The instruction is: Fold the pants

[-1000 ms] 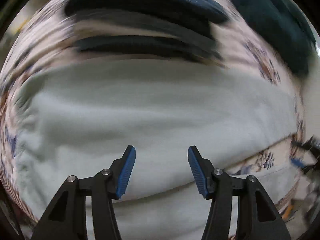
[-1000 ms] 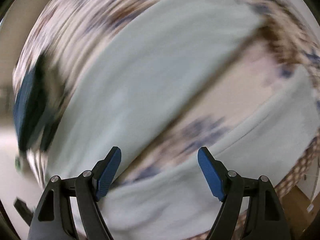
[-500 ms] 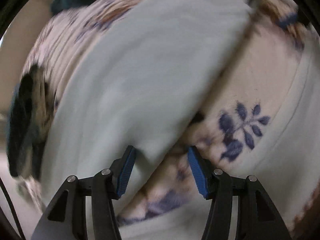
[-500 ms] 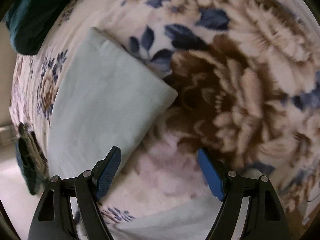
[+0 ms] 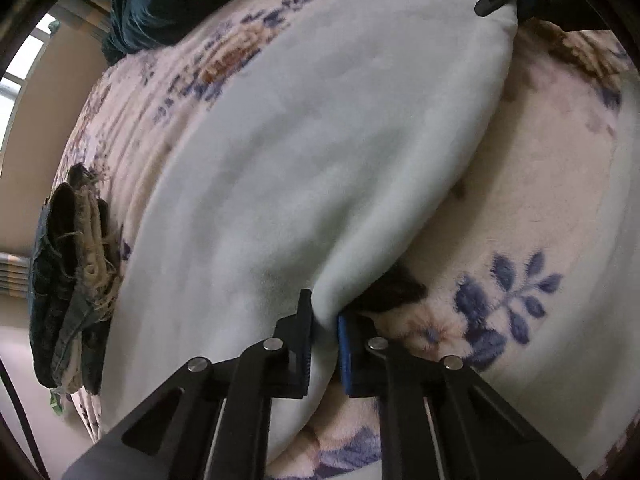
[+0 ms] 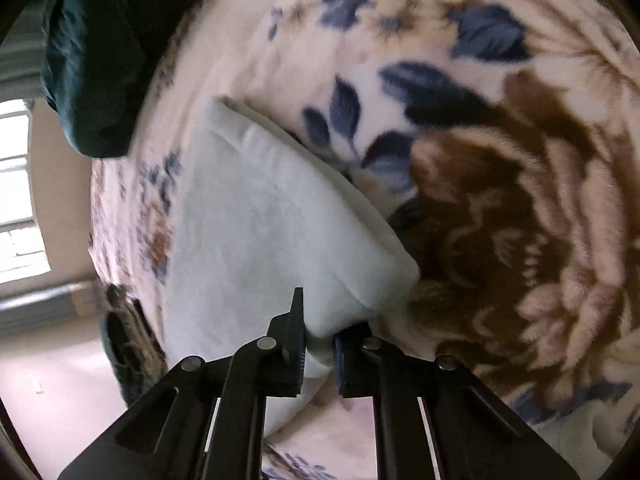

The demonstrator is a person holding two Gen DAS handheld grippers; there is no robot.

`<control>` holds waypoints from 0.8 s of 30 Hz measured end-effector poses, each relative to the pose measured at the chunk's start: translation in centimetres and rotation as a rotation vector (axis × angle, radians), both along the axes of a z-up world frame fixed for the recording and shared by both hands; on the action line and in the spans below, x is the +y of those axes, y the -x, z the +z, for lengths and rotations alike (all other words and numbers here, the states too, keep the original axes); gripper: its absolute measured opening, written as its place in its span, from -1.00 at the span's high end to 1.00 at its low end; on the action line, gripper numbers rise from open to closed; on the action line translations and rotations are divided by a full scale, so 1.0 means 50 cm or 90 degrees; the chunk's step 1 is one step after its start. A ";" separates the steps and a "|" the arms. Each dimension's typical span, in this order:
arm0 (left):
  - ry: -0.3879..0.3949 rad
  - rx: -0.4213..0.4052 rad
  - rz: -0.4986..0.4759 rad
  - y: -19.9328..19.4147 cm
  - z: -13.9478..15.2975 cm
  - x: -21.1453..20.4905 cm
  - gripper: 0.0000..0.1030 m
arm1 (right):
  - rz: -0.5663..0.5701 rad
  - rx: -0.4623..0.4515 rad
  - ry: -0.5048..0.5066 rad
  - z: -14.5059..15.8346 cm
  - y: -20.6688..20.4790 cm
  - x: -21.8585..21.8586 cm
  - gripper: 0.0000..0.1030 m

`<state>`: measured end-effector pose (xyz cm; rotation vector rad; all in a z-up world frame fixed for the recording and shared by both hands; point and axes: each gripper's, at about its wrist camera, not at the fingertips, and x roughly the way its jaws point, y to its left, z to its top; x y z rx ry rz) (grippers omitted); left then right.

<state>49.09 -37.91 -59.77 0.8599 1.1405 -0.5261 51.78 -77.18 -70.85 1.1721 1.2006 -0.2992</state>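
- The left gripper [image 5: 323, 322] has just closed; half a second ago its jaws stood apart, and now they clamp the long edge of the pale pants [image 5: 304, 152].
- The right gripper [image 6: 319, 335] has likewise just closed and pinches the leg near its hem corner.
- The pants lie flat on the flowered blanket [image 6: 500, 208].
- With both grips set, lifting for a fold looks next.

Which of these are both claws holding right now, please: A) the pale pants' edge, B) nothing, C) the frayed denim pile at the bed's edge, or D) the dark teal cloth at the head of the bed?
A: the left claw and the right claw each pinch the edge of the pale pants lying on the floral blanket.
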 end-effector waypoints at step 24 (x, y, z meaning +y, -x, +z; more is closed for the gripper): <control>0.168 0.056 0.118 0.124 0.124 0.119 -0.48 | 0.153 0.096 0.049 0.089 0.224 0.085 -0.53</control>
